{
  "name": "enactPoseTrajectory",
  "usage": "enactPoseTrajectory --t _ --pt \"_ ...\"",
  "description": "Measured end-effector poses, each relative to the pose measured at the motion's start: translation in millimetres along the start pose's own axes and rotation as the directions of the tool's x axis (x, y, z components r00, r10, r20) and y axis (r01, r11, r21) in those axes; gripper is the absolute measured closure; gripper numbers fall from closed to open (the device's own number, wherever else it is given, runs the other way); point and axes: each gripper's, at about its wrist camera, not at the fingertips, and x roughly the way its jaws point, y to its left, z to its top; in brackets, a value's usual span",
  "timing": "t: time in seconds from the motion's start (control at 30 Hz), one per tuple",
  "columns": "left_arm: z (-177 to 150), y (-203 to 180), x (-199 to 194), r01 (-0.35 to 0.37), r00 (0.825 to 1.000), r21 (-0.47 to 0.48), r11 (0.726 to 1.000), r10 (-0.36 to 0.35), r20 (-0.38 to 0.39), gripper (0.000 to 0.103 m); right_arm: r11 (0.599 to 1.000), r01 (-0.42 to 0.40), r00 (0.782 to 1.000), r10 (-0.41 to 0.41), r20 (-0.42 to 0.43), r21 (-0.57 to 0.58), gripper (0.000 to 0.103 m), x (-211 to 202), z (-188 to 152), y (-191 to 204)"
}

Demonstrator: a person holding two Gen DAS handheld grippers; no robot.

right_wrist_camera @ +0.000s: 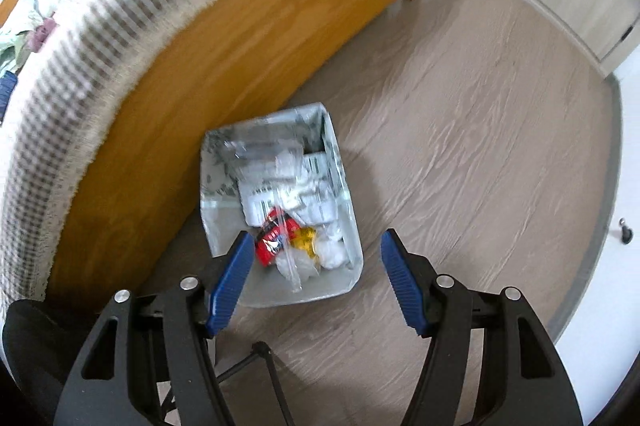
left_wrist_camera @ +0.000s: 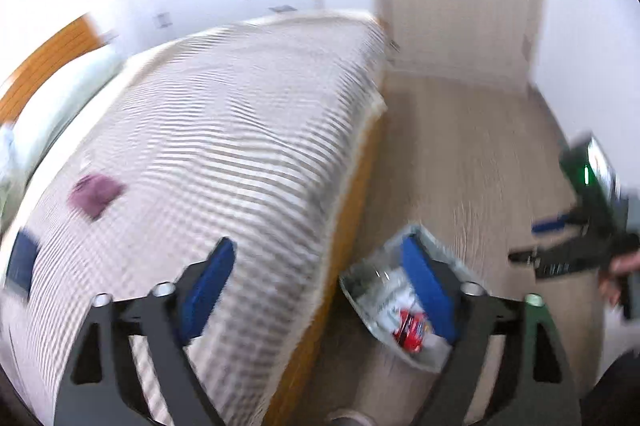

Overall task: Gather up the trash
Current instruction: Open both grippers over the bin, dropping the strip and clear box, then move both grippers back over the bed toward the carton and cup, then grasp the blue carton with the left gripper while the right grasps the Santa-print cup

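Both claws gape empty above our bin (right_wrist_camera: 280, 209).
Left claw (left_wrist_camera: 320, 290) widest, right claw (right_wrist_camera: 316, 266) apart; neither touches the trash (right_wrist_camera: 276, 238).

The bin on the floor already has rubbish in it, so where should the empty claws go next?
Probably the left claw should swing toward the purple scrap lying on the striped bed; both claws are open and empty, above the bin.
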Motion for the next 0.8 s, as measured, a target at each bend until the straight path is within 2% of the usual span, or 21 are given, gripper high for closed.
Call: enactPoseTrajectory --t 0.07,0.17,0.3,0.43,0.57,0.63,0.8 --pt "0.1 24.0 -33.7 -0.012 0.999 -0.077 0.997 0.015 0.048 0.015 0.999 0.023 0.999 -0.021 0.050 -0.030 0.036 -16.4 3.2 9.9" --pt "-7.2 45.6 -67.0 -0.054 0.995 -0.124 0.991 0.064 0.078 0.015 0.996 0.051 0.991 -0.042 0.127 -0.069 0.036 -43.0 8.9 29.6" --pt "-28.0 72.9 -120.4 -0.113 0.981 -0.170 0.979 0.137 0.135 0.014 0.991 0.055 0.977 -0.028 0.211 -0.122 0.036 -74.6 21.9 65.8" --pt "-47.2 100.8 -166.7 -0.144 0.968 -0.199 0.969 0.180 0.176 0.010 0.977 0.039 0.956 0.024 0.293 -0.208 0.036 -108.8 38.9 120.0" --pt "-68.6 140.2 -195.2 -0.166 0.961 -0.259 0.952 0.215 0.175 0.010 0.952 0.024 0.935 0.087 0.345 -0.305 0.034 -133.4 54.9 177.6" --pt "-79.1 160.6 -201.6 -0.174 0.959 -0.298 0.939 0.230 0.164 0.010 0.940 0.017 0.925 0.114 0.362 -0.341 0.031 -141.0 63.8 202.0" --pt "-97.9 224.4 -208.4 -0.218 0.948 -0.366 0.905 0.286 0.142 0.009 0.903 -0.015 0.908 0.193 0.373 -0.430 0.031 -154.5 96.1 260.6"
